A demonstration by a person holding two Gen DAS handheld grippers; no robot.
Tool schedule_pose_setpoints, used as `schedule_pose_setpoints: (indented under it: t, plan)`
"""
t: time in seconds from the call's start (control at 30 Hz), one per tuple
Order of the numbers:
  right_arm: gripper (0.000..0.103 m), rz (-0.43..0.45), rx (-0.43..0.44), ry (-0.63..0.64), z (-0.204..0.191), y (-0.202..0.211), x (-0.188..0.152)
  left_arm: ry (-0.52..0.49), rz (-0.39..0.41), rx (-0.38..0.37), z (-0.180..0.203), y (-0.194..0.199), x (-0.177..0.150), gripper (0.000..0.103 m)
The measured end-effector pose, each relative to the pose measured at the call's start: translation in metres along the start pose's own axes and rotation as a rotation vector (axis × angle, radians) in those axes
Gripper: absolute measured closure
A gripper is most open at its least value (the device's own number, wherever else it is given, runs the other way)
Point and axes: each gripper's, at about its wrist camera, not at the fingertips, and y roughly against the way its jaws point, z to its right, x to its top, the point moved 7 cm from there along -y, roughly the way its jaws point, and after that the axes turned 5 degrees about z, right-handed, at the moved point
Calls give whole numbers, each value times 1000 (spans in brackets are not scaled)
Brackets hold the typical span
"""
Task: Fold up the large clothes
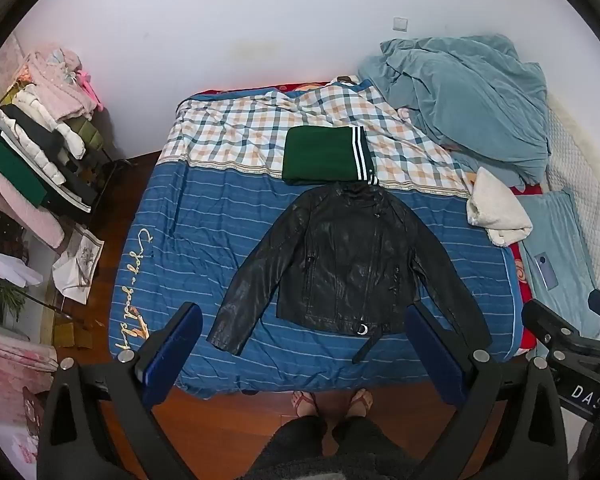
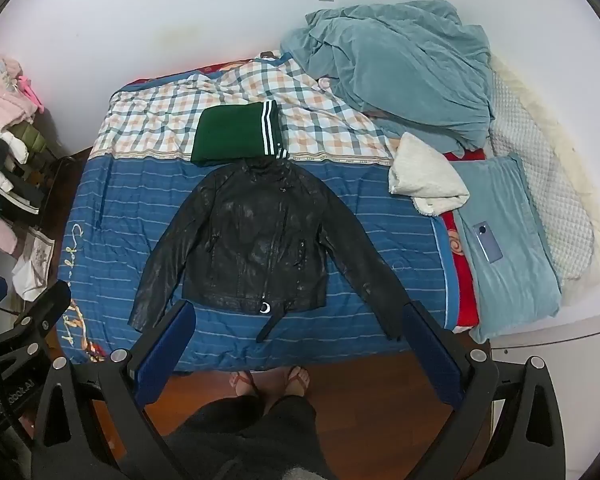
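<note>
From the left wrist, one black jacket (image 1: 340, 256) lies flat on the bed (image 1: 204, 216), face up with both sleeves spread out, and the left gripper (image 1: 304, 344) hangs above the bed's near edge with its jaws wide apart and nothing in them. The jacket looks shiny like leather, so it is likely heavy, a bit stiff and slippery, and a sleeve end or the bottom hem looks best to pinch. From the right wrist, I count one jacket (image 2: 256, 244), one folded green top (image 2: 236, 132) touching its collar and two sleeves, and the right gripper (image 2: 298, 332) is wide apart and holds nothing too.
</note>
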Motion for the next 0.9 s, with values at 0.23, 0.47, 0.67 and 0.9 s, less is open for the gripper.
schedule_pose_setpoints:
  t: [0.23, 0.47, 0.67, 0.9]
  plan:
    - [0, 2, -8, -4, 1, 2, 1, 1, 3, -3, 0, 0, 0, 0]
    - [0, -5, -8, -7, 6, -1, 1, 3, 3, -3, 0, -1, 1, 0]
    - [0, 10, -17, 6, 4, 5, 5, 1, 7, -5, 5, 1, 6, 0]
    - [0, 12, -18, 8, 5, 3, 4, 1, 11, -5, 10, 8, 11, 0]
